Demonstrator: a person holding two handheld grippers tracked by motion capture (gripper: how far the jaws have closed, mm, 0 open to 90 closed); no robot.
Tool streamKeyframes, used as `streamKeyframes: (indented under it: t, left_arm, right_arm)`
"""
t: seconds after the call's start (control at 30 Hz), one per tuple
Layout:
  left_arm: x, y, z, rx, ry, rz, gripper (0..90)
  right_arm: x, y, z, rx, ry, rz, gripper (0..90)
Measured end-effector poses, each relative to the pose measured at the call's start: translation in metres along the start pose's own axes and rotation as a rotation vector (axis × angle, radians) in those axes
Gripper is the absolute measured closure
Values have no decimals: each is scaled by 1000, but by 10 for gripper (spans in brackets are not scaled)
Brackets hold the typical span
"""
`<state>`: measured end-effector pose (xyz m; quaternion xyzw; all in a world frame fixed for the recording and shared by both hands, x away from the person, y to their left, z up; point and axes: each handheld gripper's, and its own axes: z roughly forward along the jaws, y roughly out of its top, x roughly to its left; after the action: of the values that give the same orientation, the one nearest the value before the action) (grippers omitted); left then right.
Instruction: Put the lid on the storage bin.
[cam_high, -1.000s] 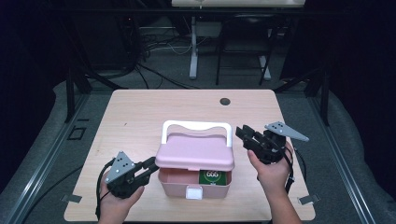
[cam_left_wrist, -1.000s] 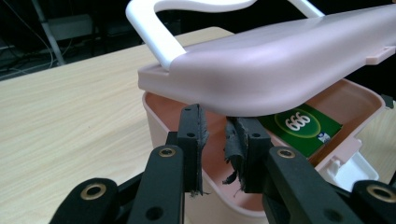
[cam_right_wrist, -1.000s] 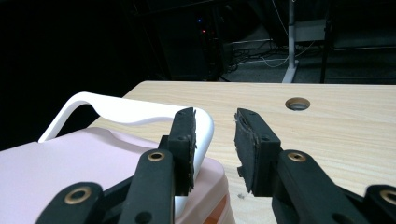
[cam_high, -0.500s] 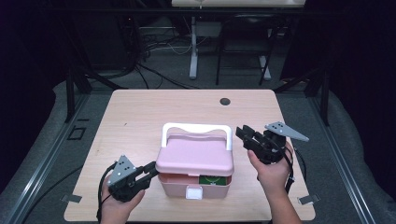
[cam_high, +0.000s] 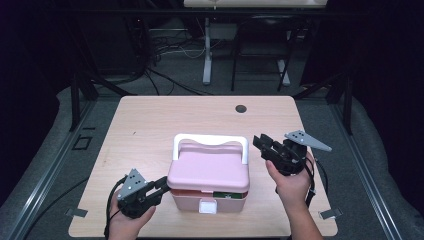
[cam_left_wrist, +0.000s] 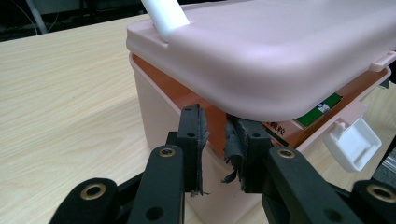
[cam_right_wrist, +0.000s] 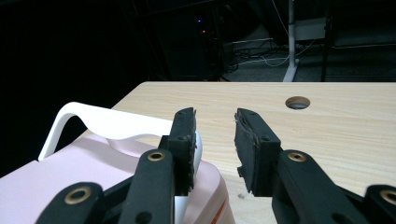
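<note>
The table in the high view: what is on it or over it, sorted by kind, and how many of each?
Pink box with white handle, lid slightly ajar: 1
Hand-held grippers, left gripper and right gripper: 2
Round hole in the table: 1
Total: 4

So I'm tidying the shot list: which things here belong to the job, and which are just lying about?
In the job:
pink box
pink lid, ajar
white handle
left tool
right tool

Just there:
table
table hole
floor cables
</note>
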<state>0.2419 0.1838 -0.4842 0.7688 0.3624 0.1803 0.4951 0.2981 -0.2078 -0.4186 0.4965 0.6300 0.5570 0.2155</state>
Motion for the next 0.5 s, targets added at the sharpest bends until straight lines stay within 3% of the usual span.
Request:
streamKeyframes:
  t: [0.5]
  left_arm:
    - [1, -3, -1, 20, -1, -3, 747]
  right_arm:
    - [-1, 0, -1, -5, 2, 7, 681]
